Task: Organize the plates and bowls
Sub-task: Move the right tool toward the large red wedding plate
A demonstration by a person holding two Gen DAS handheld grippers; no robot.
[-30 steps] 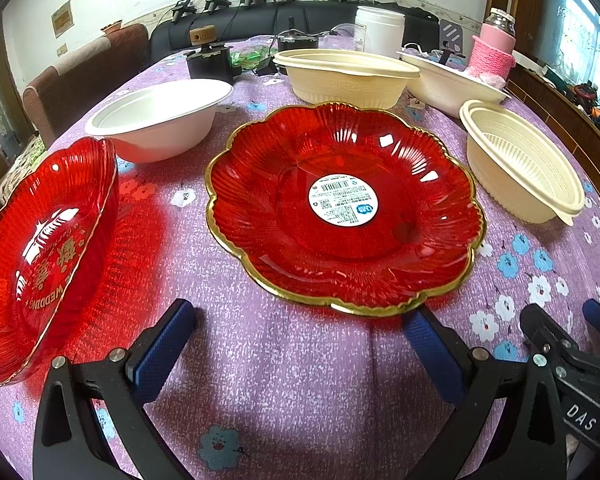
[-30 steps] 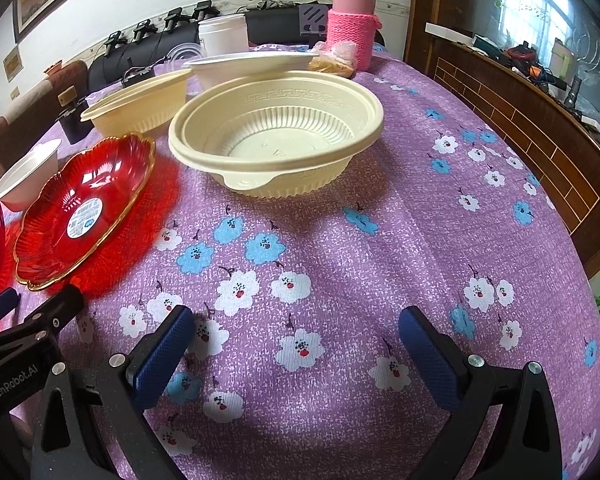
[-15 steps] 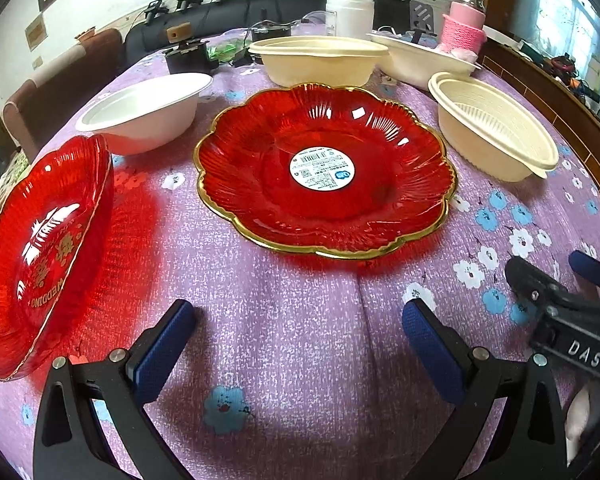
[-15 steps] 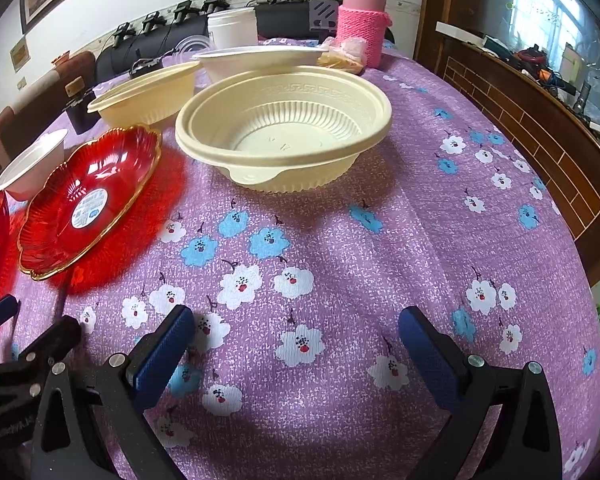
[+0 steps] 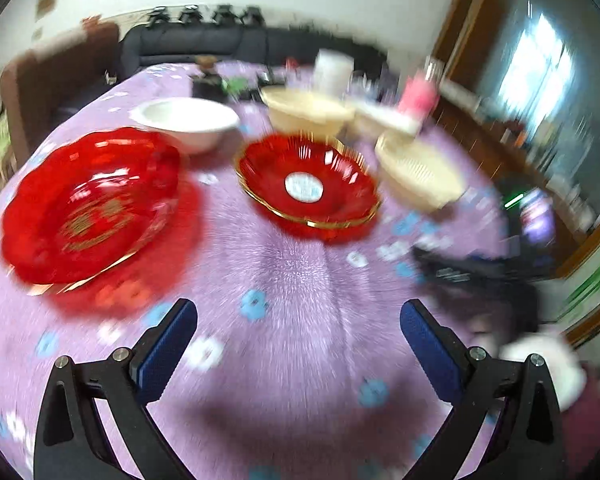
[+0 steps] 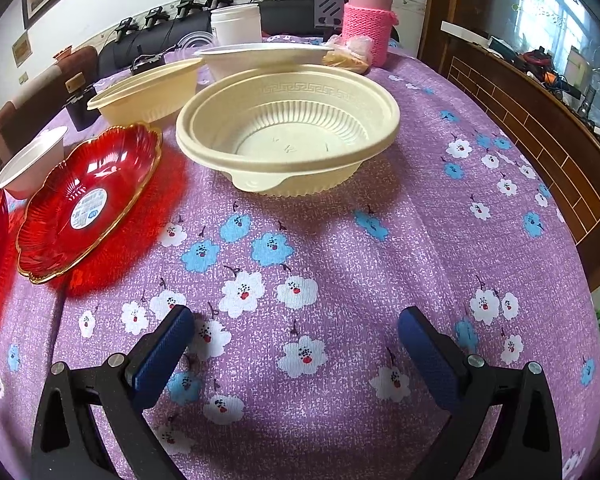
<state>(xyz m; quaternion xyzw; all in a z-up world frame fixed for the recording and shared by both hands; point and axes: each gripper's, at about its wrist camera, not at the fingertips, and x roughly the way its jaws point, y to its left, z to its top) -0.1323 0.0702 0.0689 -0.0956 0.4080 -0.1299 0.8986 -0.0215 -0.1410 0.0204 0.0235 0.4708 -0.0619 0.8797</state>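
Red plates are looking smaller and blurry in the left view now, because the left hand-held gripper (image 5: pixel 298 320) is pulling back and up fast. The red plate with the sticker (image 5: pixel 306 184) and the other red plate (image 5: pixel 88 204) are sitting apart on the purple bench (image 6: pixel 340 264). The cream bowl (image 6: pixel 288 132) is waiting ahead of the right hand-held gripper (image 6: pixel 296 326). Both are spread wide and holding nothing, so nothing is stacked yet.
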